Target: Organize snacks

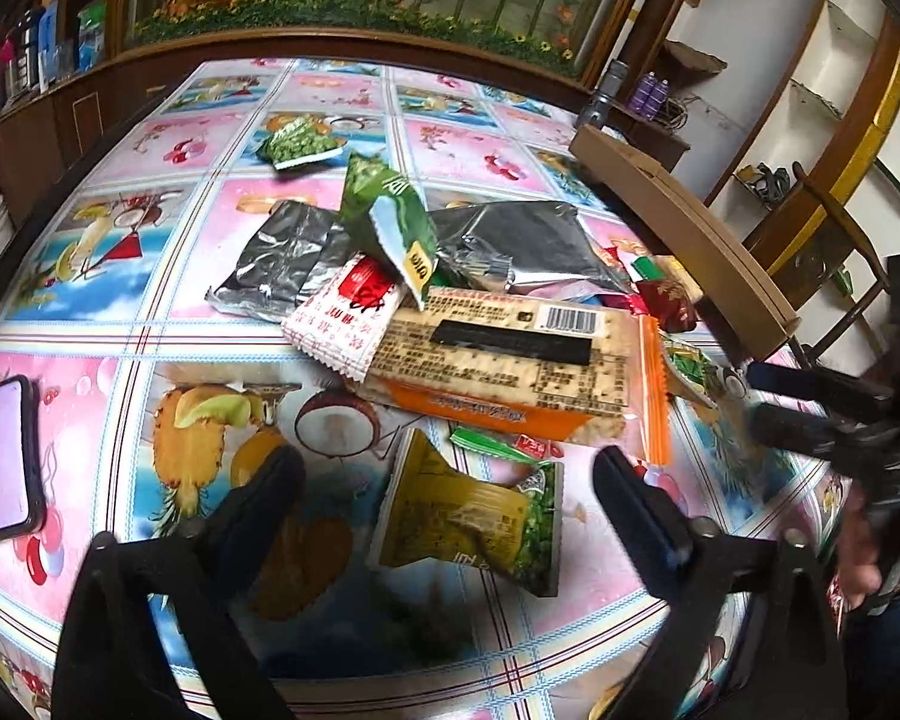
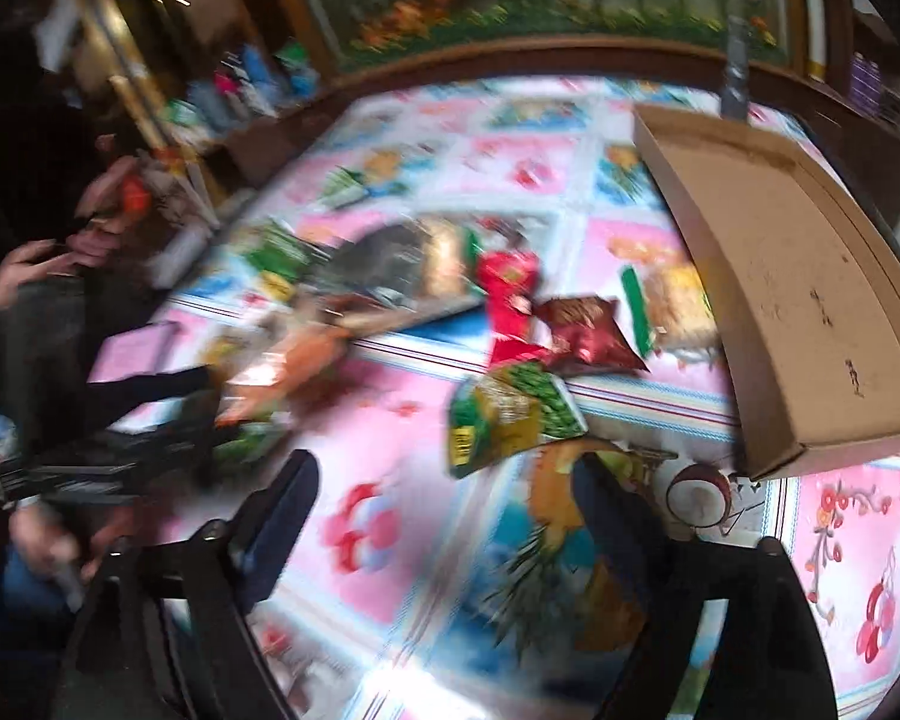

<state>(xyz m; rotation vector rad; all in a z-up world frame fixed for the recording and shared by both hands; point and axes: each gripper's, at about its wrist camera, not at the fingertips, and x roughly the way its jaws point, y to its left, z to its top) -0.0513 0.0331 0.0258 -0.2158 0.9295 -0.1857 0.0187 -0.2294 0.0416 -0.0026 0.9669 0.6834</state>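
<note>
A pile of snack packets lies on the fruit-print tablecloth (image 1: 168,276). In the left wrist view I see a cracker pack (image 1: 504,354) with a barcode, a red-and-white packet (image 1: 348,318), a green packet (image 1: 390,216), silver bags (image 1: 270,258) and a yellow-green pea packet (image 1: 474,516). My left gripper (image 1: 444,480) is open, with the pea packet between its fingers. The right gripper (image 1: 810,402) enters from the right edge. In the blurred right wrist view my right gripper (image 2: 444,492) is open and empty, just short of a green pea packet (image 2: 510,414). A dark red packet (image 2: 588,330) lies beyond.
A flat cardboard box (image 1: 684,228) stands at the table's right side; it also shows in the right wrist view (image 2: 798,294). A phone (image 1: 0,456) lies at the left edge. A lone green packet (image 1: 300,144) lies farther back. A wooden cabinet runs behind the table.
</note>
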